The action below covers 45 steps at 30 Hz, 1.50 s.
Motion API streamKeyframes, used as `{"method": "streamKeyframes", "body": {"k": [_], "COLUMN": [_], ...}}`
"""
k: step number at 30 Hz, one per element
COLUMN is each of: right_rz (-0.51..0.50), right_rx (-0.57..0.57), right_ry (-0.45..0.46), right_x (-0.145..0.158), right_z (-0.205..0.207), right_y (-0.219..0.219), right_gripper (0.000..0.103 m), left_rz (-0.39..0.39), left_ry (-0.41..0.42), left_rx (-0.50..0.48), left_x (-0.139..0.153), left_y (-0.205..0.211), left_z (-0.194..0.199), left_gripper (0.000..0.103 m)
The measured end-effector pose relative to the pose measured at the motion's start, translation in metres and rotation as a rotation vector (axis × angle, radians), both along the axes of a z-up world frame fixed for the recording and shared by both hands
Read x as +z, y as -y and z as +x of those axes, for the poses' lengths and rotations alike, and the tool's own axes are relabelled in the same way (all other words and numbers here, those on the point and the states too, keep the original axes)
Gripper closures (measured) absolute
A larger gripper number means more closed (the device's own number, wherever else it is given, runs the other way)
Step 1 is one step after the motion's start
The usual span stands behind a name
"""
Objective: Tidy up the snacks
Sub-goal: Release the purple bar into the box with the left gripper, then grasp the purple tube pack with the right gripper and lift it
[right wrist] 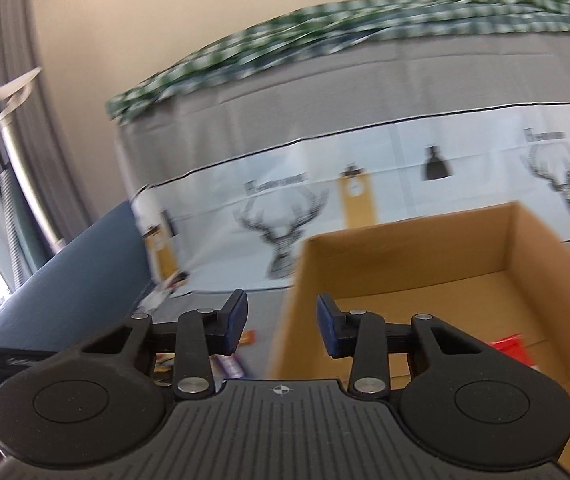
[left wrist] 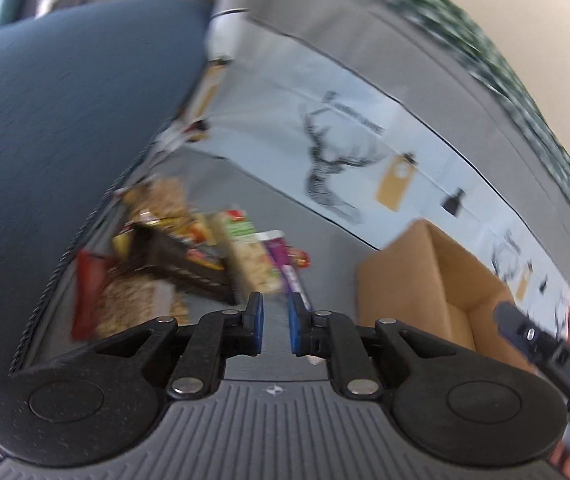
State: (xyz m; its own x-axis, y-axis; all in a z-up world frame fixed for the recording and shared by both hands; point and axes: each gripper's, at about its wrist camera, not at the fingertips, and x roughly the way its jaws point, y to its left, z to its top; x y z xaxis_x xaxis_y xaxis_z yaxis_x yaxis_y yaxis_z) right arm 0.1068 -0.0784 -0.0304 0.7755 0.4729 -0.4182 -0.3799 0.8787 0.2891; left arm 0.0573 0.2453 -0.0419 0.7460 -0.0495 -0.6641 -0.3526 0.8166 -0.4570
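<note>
A pile of snack packets (left wrist: 173, 252) lies on the grey sofa seat in the left wrist view, with a purple bar (left wrist: 293, 276) nearest the fingers. My left gripper (left wrist: 276, 326) is open and empty, hovering just short of the pile. An open cardboard box (left wrist: 425, 276) stands to the right of it. In the right wrist view the box (right wrist: 425, 264) fills the right half, and a red packet (right wrist: 509, 346) lies inside. My right gripper (right wrist: 281, 322) is open and empty over the box's left wall.
A blue cushion (left wrist: 57, 128) borders the pile on the left. A white deer-print cloth (right wrist: 285, 216) covers the sofa back behind the box. A green checked cloth (right wrist: 325, 36) lies on top of the backrest. The other gripper (left wrist: 545, 356) shows at the right edge.
</note>
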Motion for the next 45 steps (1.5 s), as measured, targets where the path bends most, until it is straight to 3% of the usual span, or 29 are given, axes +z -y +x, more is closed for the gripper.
{"method": "streamKeyframes", "body": {"k": [2,6,8,12,19,32,36,38,40,42,45], "right_rz": [-0.001,-0.027,-0.049,-0.112,-0.204,-0.465,-0.459,-0.435,-0.418,-0.37,-0.358], "right_rx": [0.03,0.077,0.086,0.09,0.07,-0.063,-0.087,-0.086,-0.069,-0.033,0.043], "right_ry": [-0.01,-0.035,-0.057,-0.113,-0.18,-0.204,-0.271,-0.268,-0.268,-0.283,-0.267], "right_x": [-0.005,-0.012,-0.016,-0.029,-0.059,-0.105,-0.122,-0.124,-0.125,-0.124,-0.12], "right_z": [-0.001,-0.003,-0.001,0.004,0.014,0.07,0.088,0.092,0.095,0.097,0.091], "right_y": [-0.02,-0.057,-0.074,-0.105,-0.139,-0.178,-0.176,-0.175,-0.175,-0.173,-0.177], "right_gripper": [0.063,0.063,0.063,0.063,0.062,0.045,0.032,0.032,0.036,0.058,0.076], "left_rz": [-0.016,-0.013,-0.005,0.014,0.018,0.042,0.043,0.045,0.046,0.052,0.056], "left_ry": [-0.029,-0.091,-0.123,-0.194,-0.26,-0.341,-0.343,-0.343,-0.342,-0.339,-0.335], "left_rx": [0.038,0.119,0.151,0.185,0.217,0.218,0.219,0.218,0.217,0.216,0.219], "left_x": [-0.004,-0.012,-0.015,-0.022,-0.033,-0.047,-0.047,-0.048,-0.048,-0.048,-0.047], "left_y": [-0.011,-0.023,-0.027,-0.028,-0.029,-0.026,-0.026,-0.026,-0.026,-0.026,-0.029], "left_z": [-0.001,0.0,0.002,0.006,0.014,0.023,0.024,0.024,0.025,0.024,0.024], "left_gripper": [0.069,0.057,0.041,0.023,0.018,0.018,0.018,0.018,0.018,0.018,0.018]}}
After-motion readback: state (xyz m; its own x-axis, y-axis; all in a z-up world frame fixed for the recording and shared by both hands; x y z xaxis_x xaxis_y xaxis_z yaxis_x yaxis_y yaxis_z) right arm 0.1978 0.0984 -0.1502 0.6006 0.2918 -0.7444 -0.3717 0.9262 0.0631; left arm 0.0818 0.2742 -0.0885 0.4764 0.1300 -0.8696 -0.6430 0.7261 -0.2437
